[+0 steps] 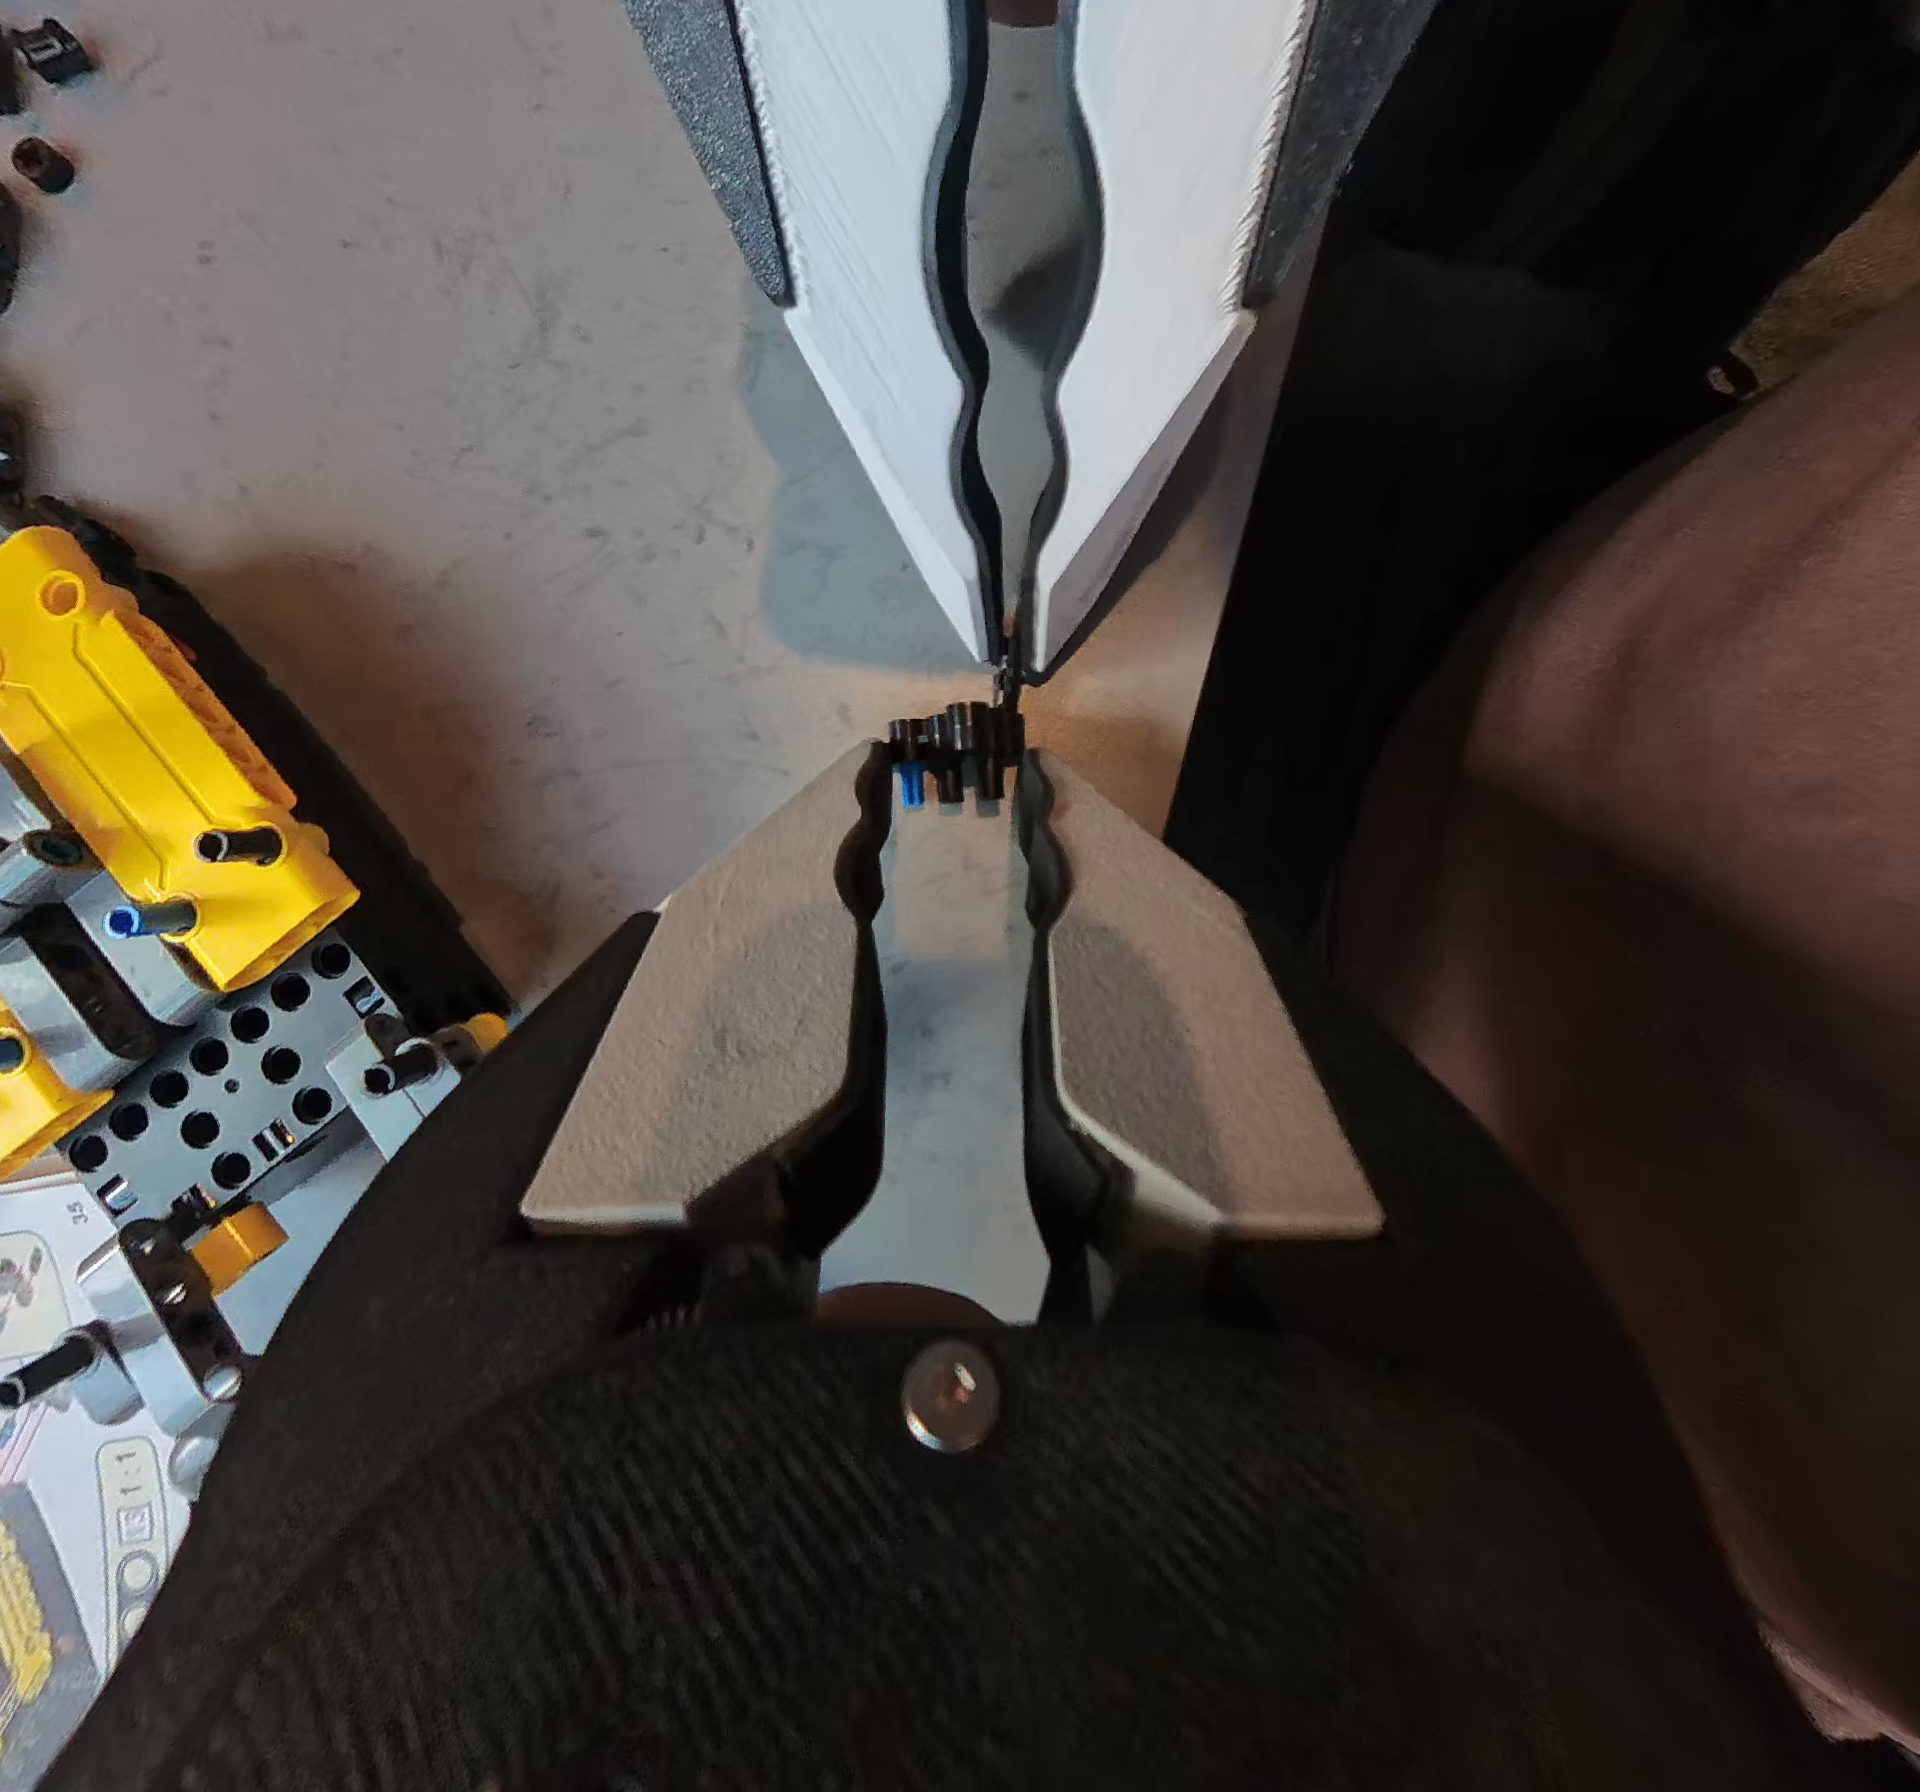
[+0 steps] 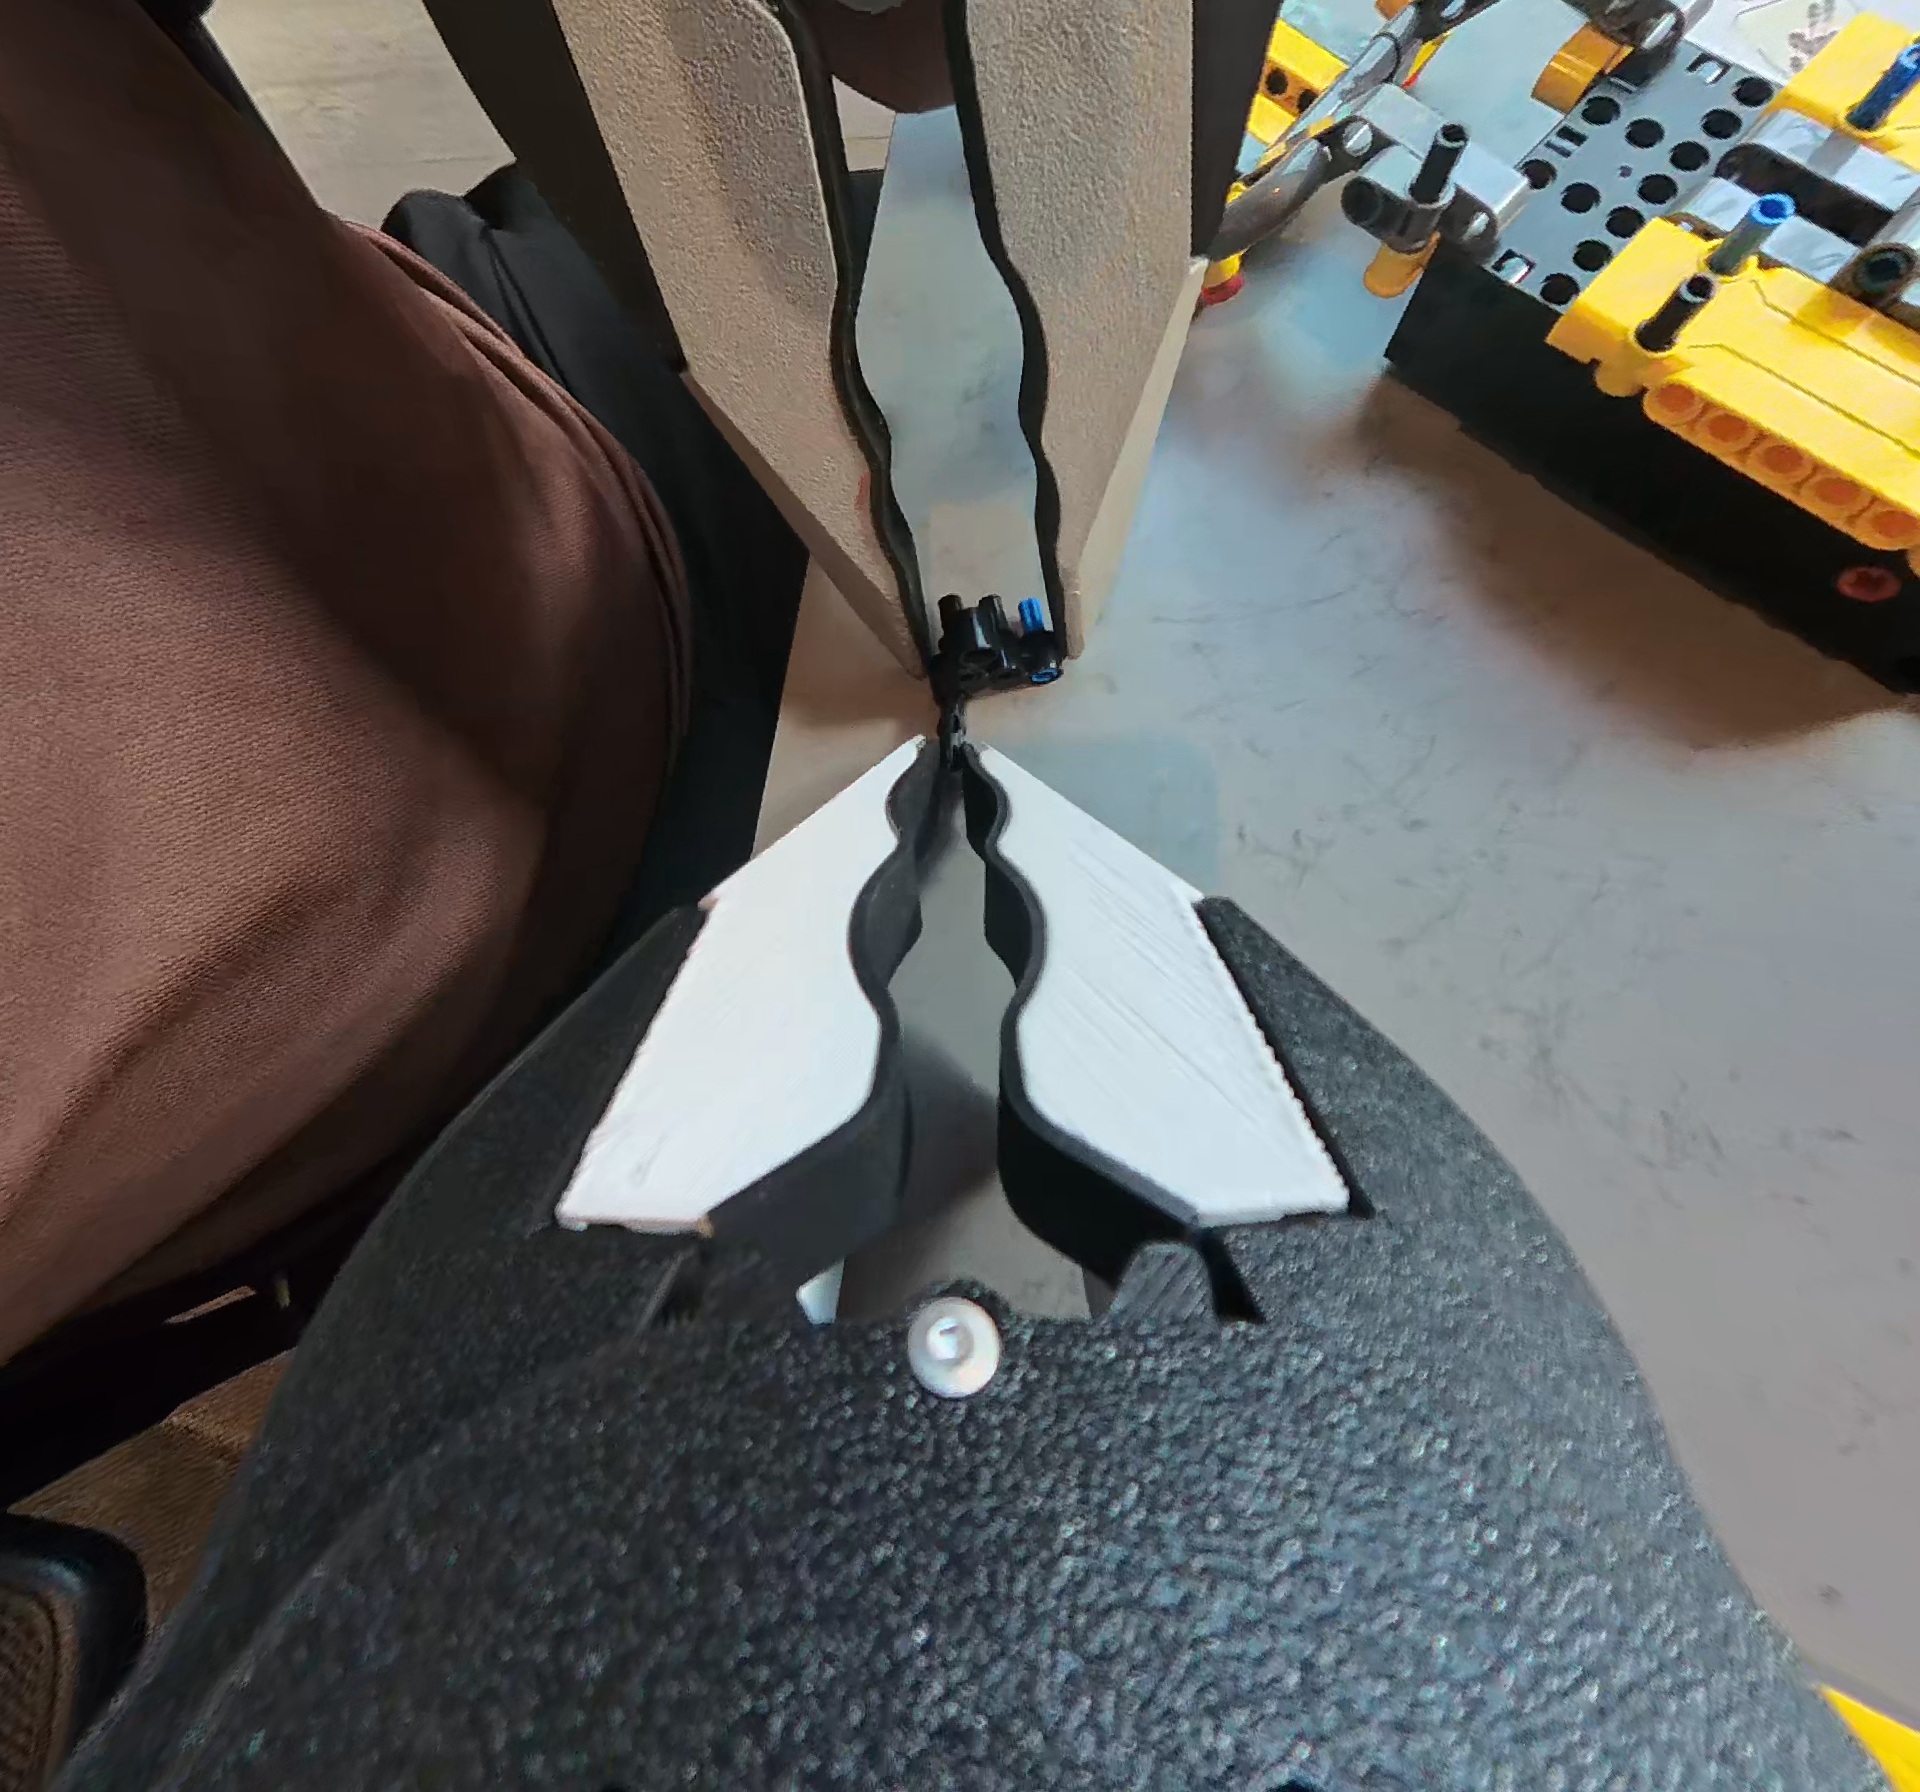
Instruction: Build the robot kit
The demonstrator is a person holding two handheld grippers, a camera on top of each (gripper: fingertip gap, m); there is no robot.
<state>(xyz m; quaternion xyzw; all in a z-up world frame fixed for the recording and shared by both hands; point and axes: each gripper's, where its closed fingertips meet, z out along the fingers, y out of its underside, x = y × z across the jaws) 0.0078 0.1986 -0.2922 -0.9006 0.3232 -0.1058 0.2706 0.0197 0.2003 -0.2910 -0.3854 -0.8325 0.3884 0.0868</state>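
Note:
My left gripper [image 1: 956, 757] has beige fingers and is shut on a small black connector piece [image 1: 954, 736] carrying a blue pin [image 1: 911, 786] and two black pins, held above the grey table [image 1: 468, 340]. My right gripper [image 1: 1006, 664] has white fingers and comes in from the opposite side. It is shut on a thin black pin [image 2: 950, 734] whose end touches the connector piece [image 2: 987, 651]. In the right wrist view the right gripper [image 2: 948, 753] is at the bottom and the left gripper [image 2: 992, 646] hangs from the top, tip to tip.
A yellow, grey and black brick-built model [image 1: 177, 807] lies at the left, and shows at the upper right in the right wrist view [image 2: 1662, 236]. An instruction booklet [image 1: 62, 1534] lies under it. Loose small black parts [image 1: 42, 49] lie far left. A person's brown garment [image 2: 260, 703] is close by. The grippers are tip to tip, or close to it.

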